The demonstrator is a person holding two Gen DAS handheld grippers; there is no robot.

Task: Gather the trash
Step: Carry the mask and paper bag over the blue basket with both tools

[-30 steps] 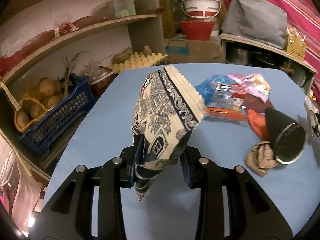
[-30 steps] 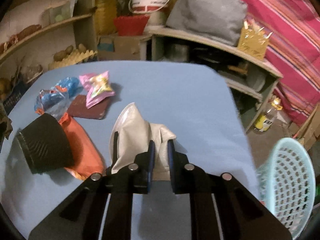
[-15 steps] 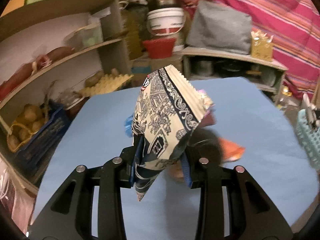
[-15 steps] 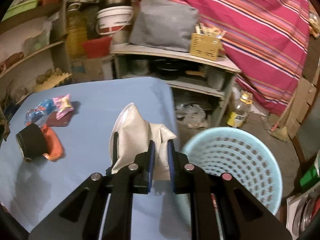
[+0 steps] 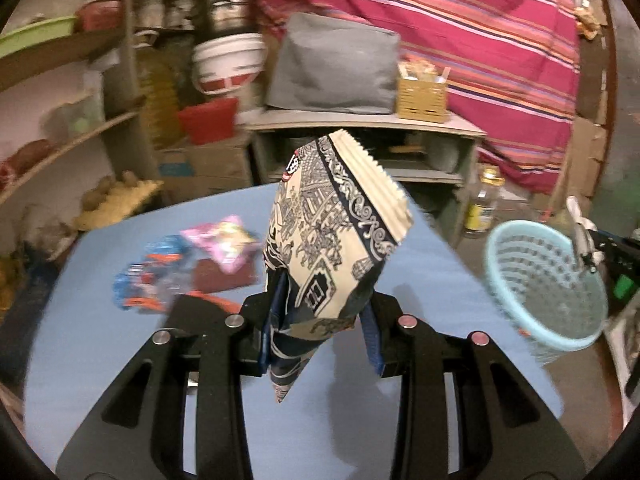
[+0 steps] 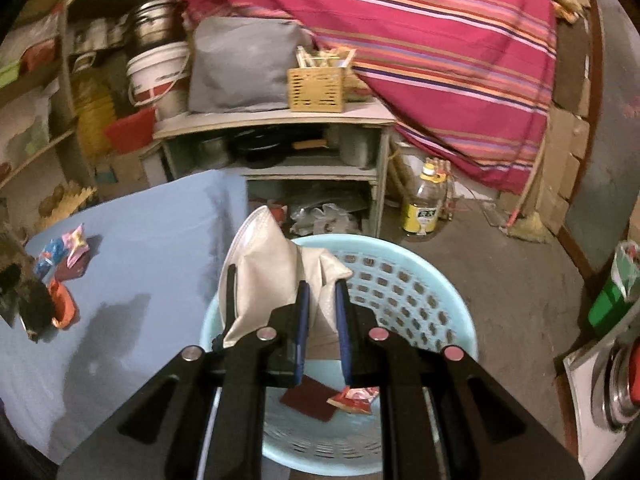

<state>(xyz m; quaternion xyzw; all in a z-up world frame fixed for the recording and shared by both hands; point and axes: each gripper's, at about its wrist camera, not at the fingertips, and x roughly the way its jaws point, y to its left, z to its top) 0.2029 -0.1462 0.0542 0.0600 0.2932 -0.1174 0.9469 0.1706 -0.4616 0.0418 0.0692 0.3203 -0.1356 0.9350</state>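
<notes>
carrying step: right gripper [image 6: 322, 320] clamped on a crumpled silver foil pouch [image 6: 272, 276], above the pale blue perforated plastic basket [image 6: 404, 276]. left gripper [image 5: 320, 326] clamped on a cream and navy patterned snack bag [image 5: 332, 240], over the blue counter [image 5: 100, 352]. next move, judged: part right jaws over the basket, then bring the left across.

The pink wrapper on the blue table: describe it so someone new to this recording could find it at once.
In the left wrist view, start at the blue table and look to its far left part, where a small heap of litter lies. The pink wrapper sits at the heap's far edge, beside a blue wrapper and overlapping a flat dark red packet; it is the only pink piece.

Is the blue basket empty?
No. The basket already holds a dark red wrapper and a small red packet on its bottom.
</notes>
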